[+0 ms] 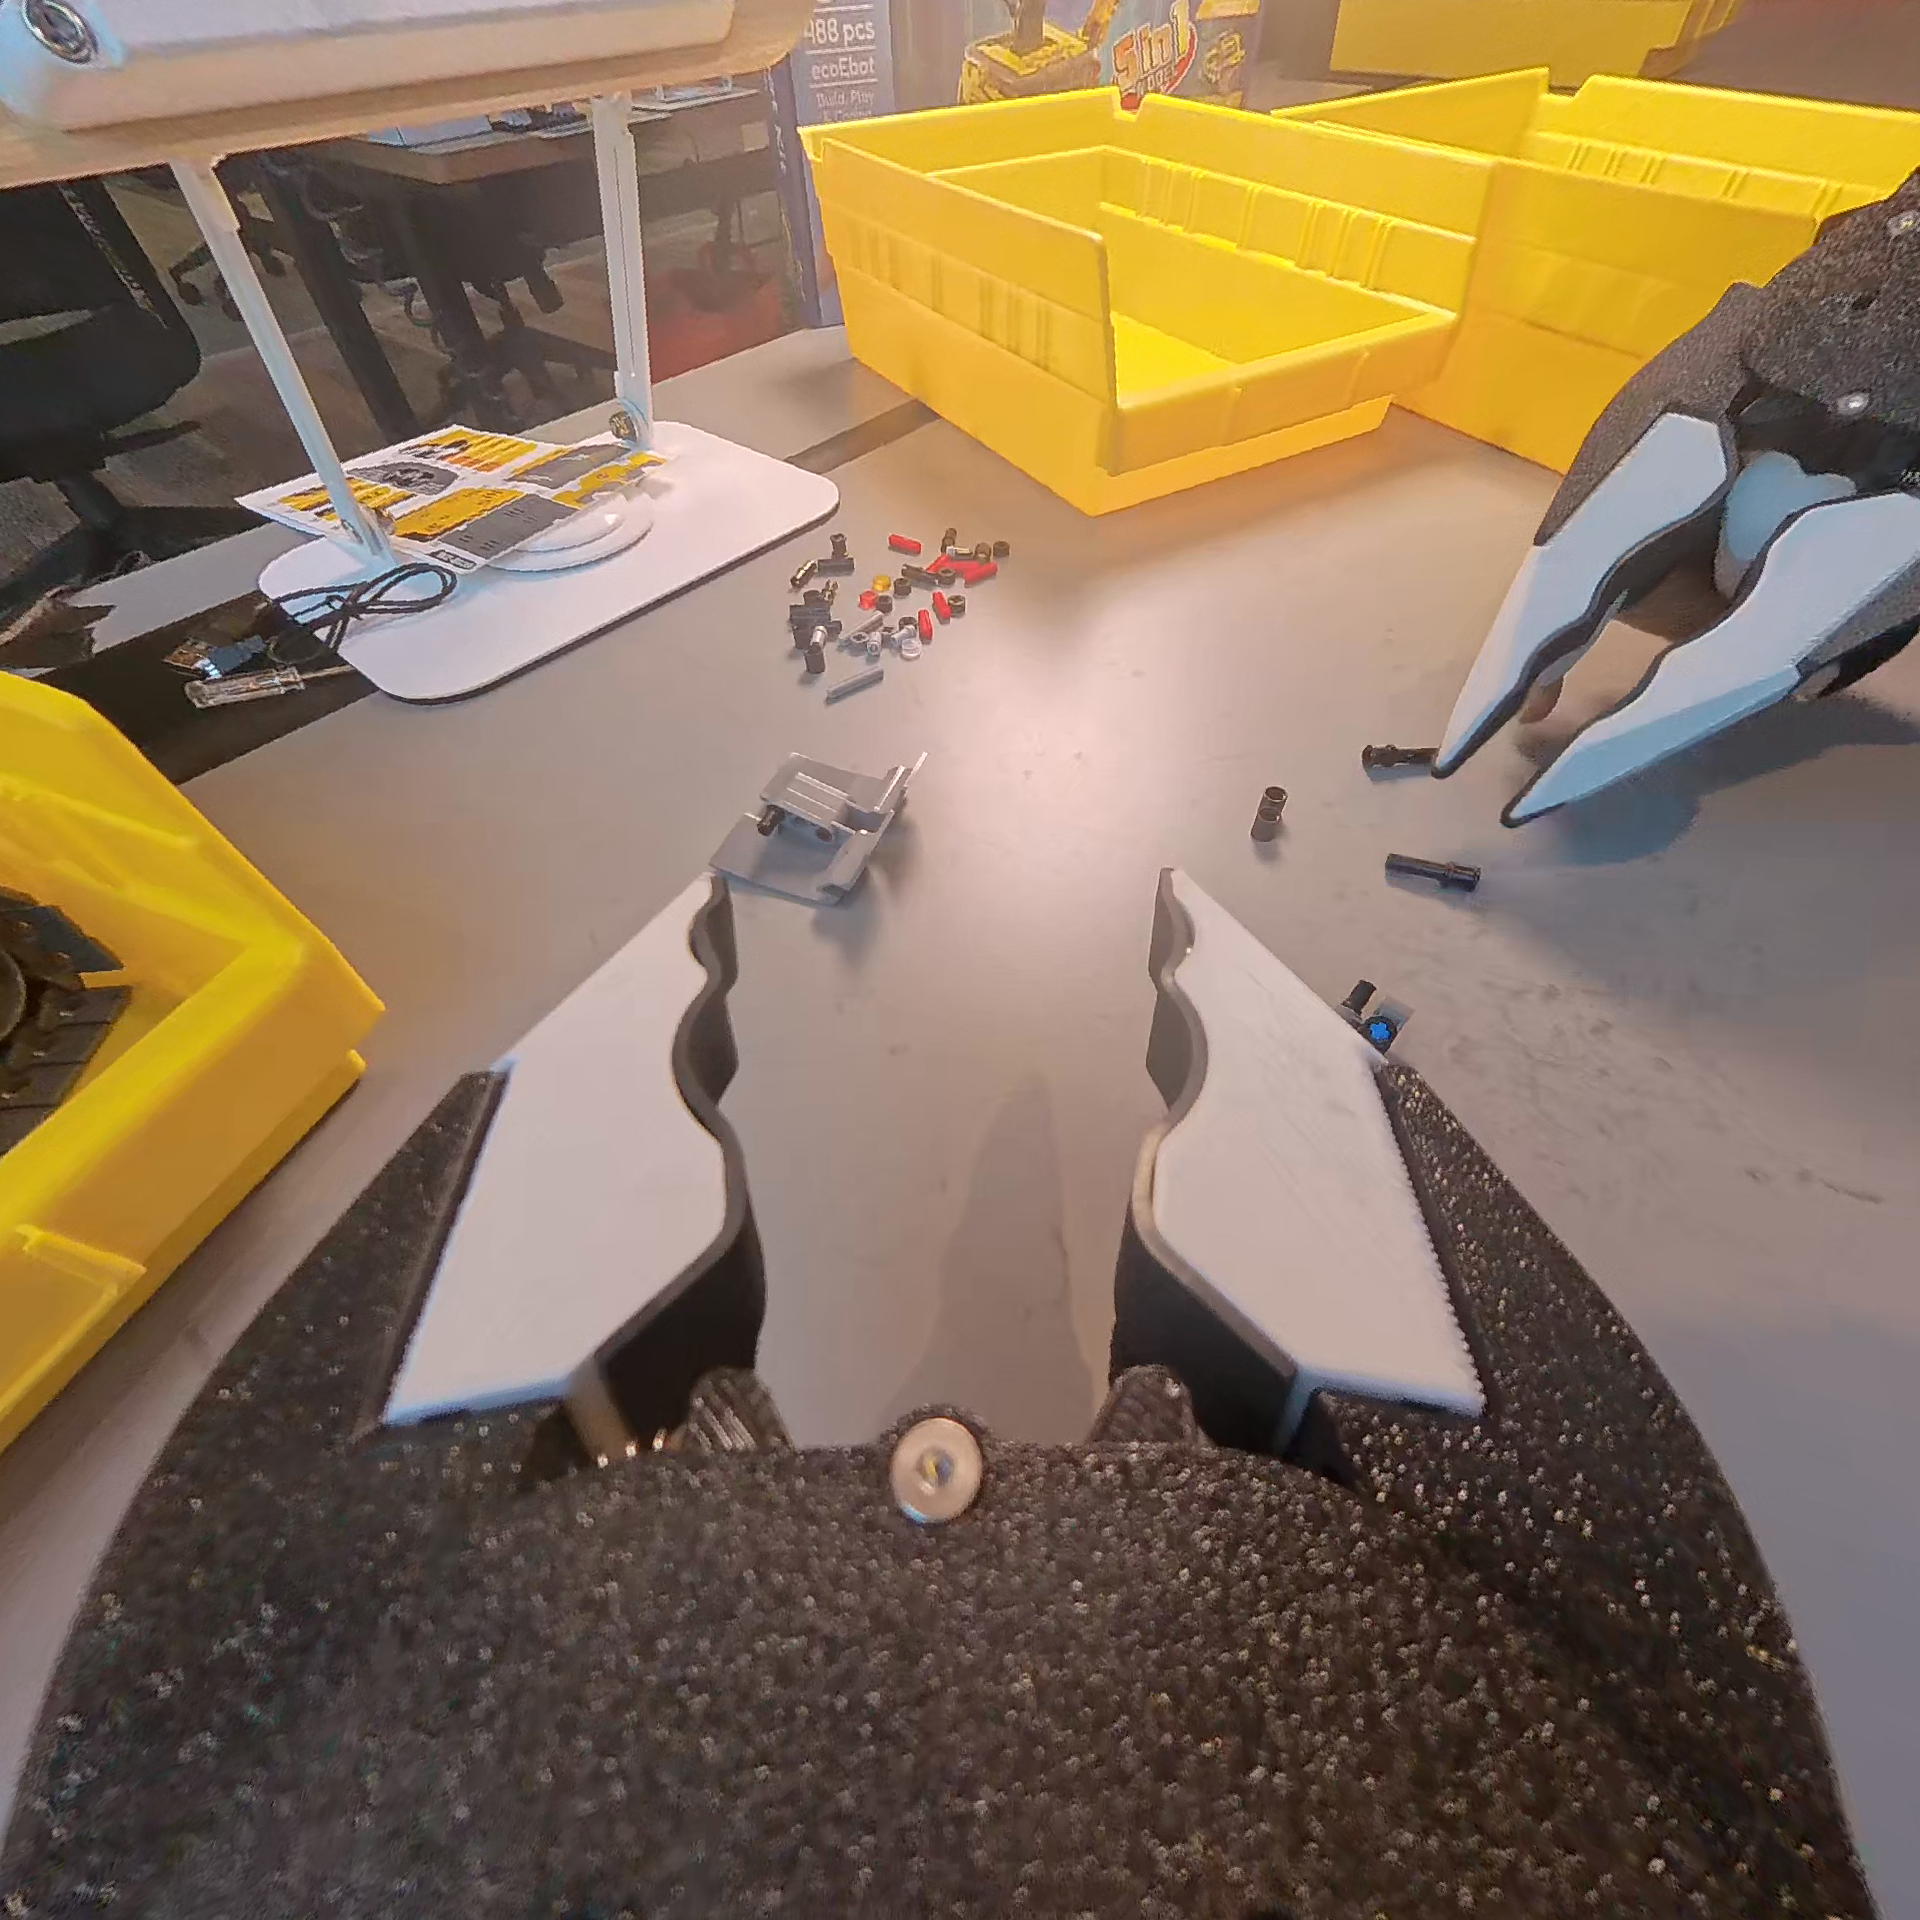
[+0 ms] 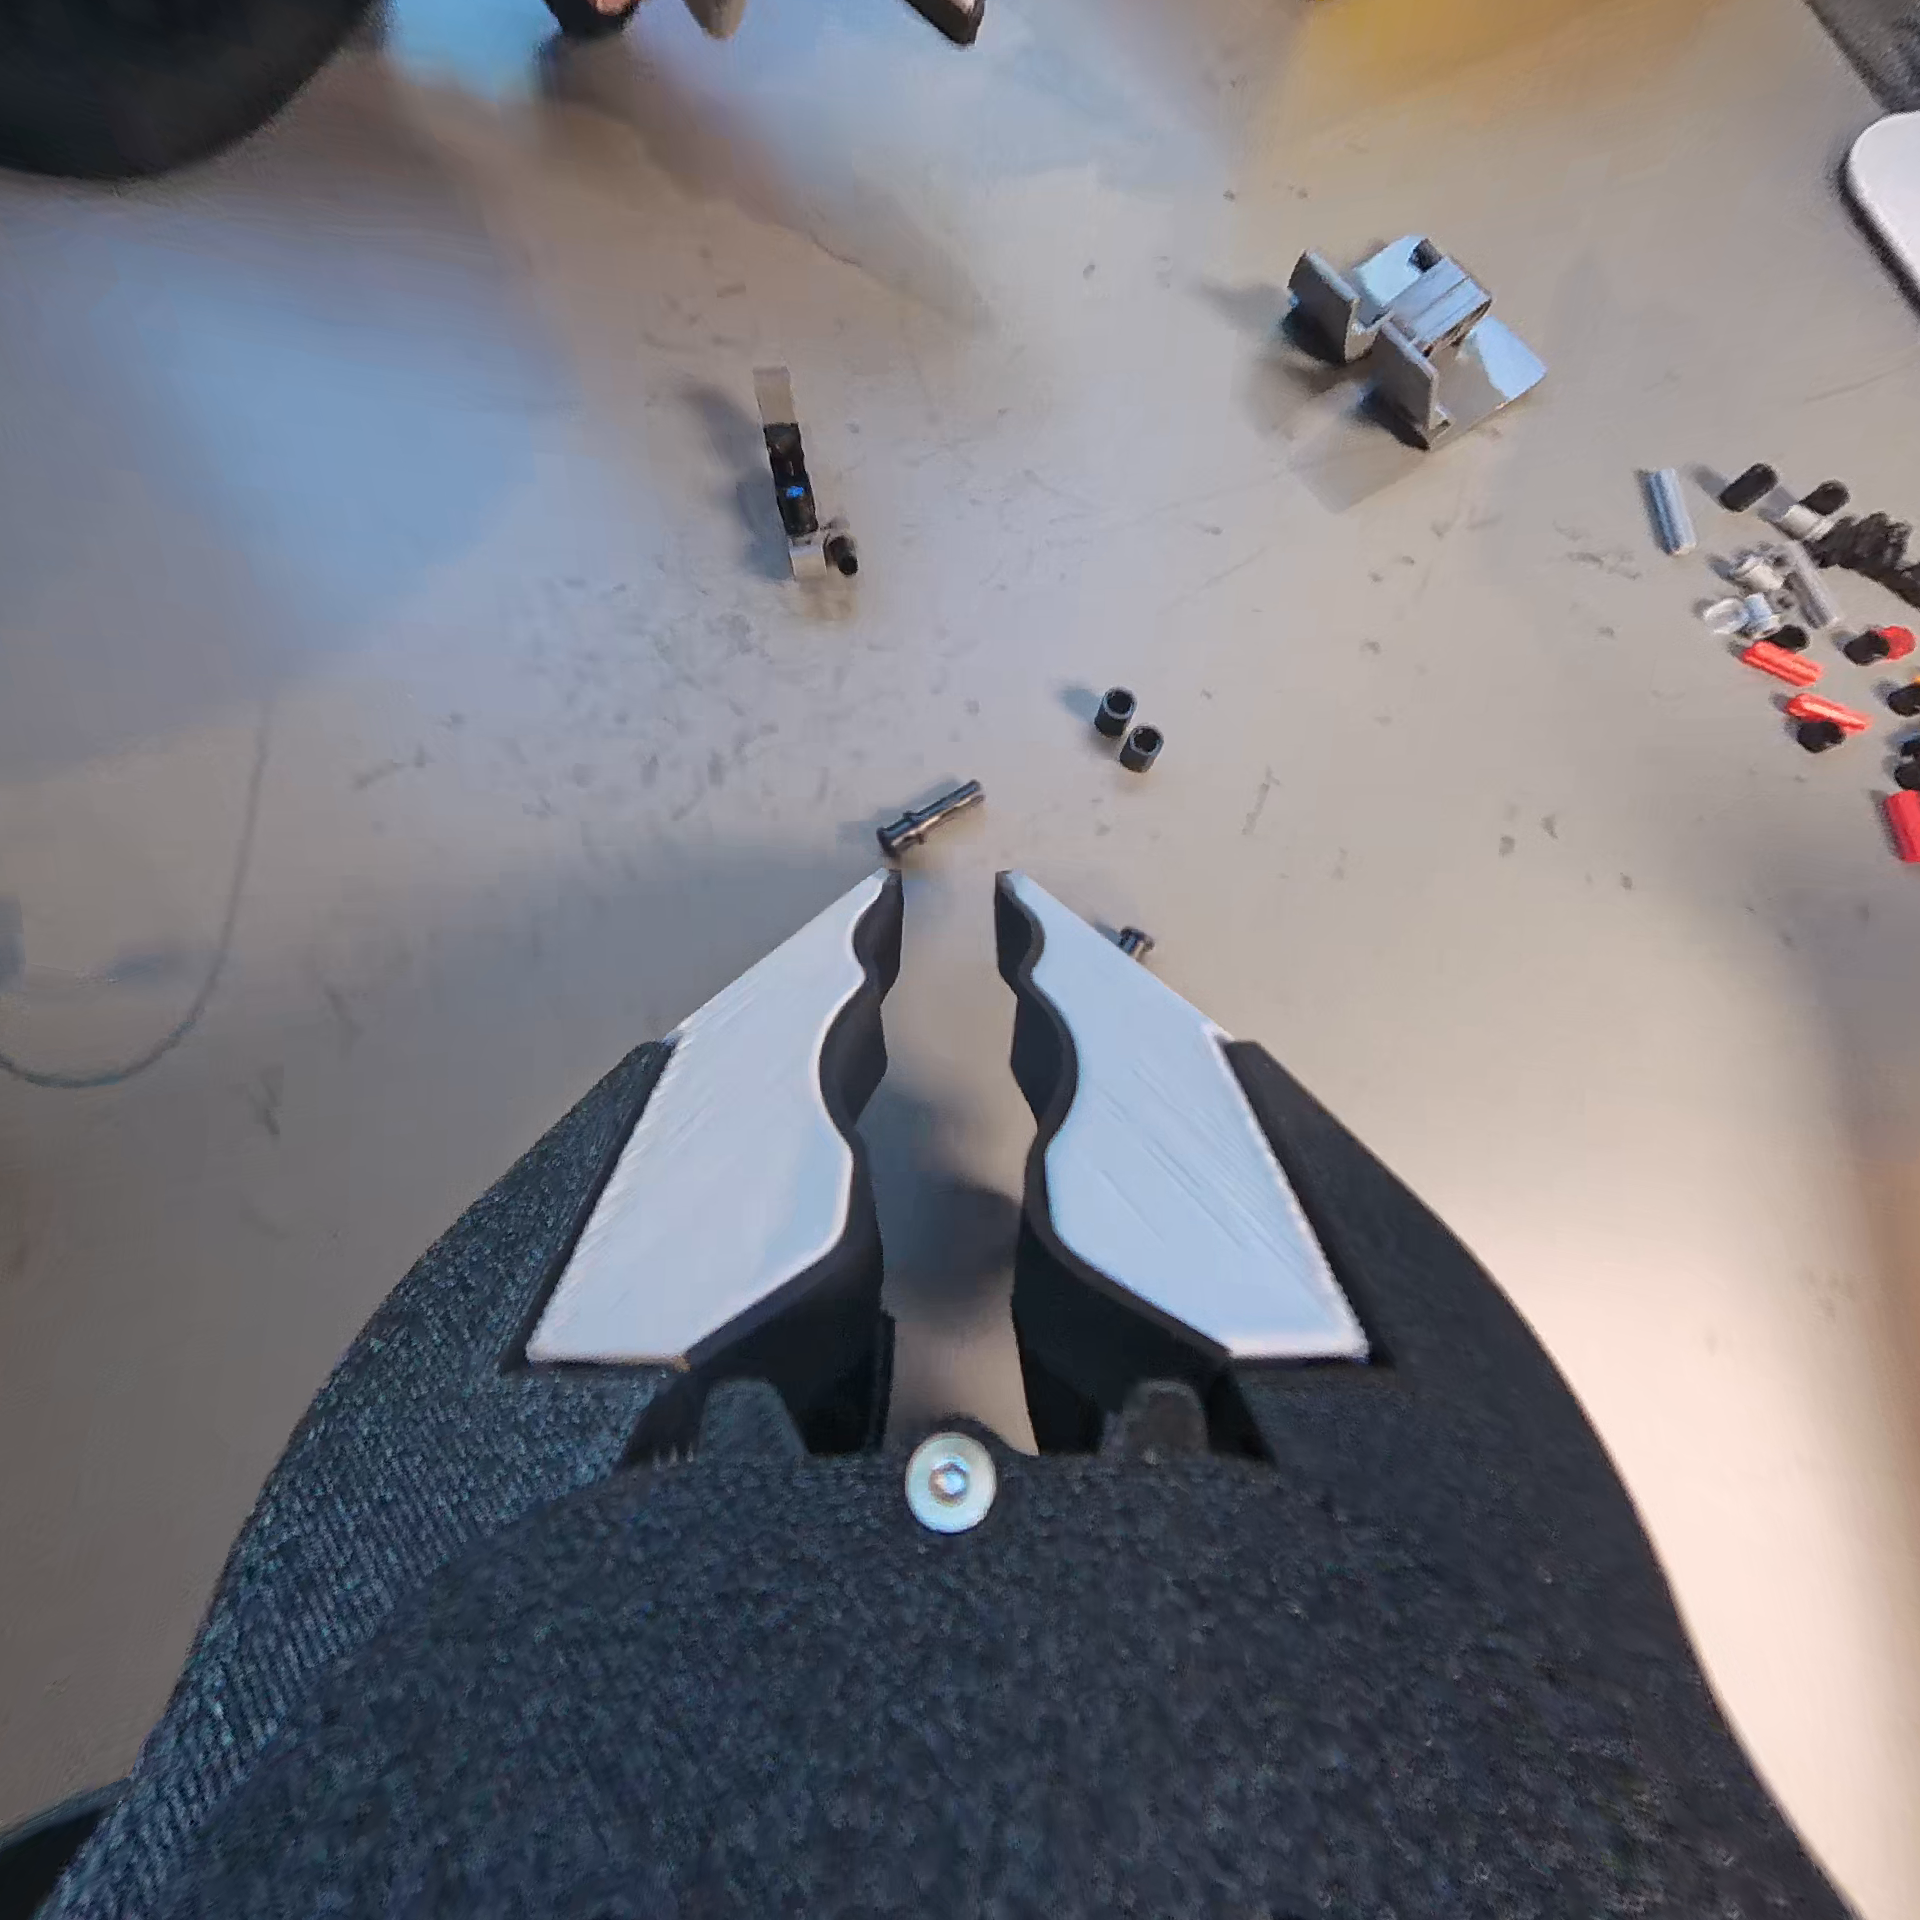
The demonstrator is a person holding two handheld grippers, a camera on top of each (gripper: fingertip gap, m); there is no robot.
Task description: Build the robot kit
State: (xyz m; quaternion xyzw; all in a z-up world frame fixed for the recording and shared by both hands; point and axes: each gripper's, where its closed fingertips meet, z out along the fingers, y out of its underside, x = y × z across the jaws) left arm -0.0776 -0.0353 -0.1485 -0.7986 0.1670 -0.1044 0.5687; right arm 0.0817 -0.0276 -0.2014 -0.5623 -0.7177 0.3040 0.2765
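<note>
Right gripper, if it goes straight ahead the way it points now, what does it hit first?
Probably the small black pin, lying just beyond the right gripper and slightly left of its open jaws; depth is uncertain.

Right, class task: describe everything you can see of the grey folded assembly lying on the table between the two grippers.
The grey assembly looks like smooth plastic building pieces joined together: a flat sloped panel, a ribbed block on top and an angled bracket at one end, with a small black pin poking from its side. It lies flat on the grey table, apart from the loose pile of small parts. It sits just beyond the left gripper, whose fingers are spread wide. Nothing grips it or touches it.
</note>
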